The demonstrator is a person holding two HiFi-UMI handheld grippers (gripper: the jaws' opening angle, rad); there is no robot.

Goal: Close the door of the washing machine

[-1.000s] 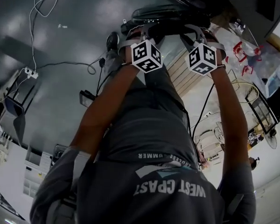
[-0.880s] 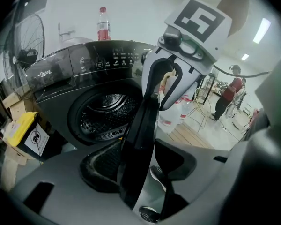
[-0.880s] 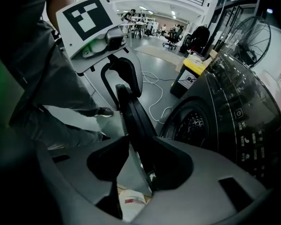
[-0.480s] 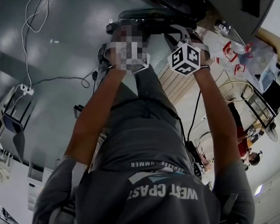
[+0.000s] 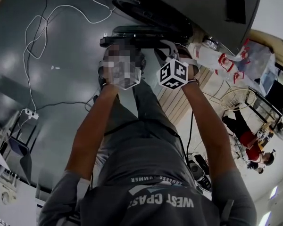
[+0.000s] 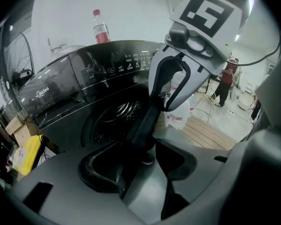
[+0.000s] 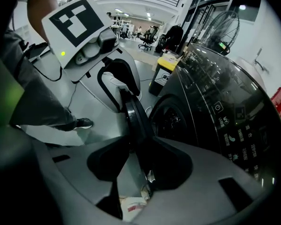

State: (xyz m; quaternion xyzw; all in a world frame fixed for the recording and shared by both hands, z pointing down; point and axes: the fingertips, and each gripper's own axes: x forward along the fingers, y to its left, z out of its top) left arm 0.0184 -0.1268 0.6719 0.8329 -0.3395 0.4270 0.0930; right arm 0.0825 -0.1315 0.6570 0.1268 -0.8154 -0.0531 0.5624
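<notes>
Door stands open, swung out from the washing machine front. My left fingers and right fingers are both clamped on its rim. I judge it rigid, hinged, fairly heavy and smooth, so the rim is the best hold. Drum: only bare metal shows.
</notes>
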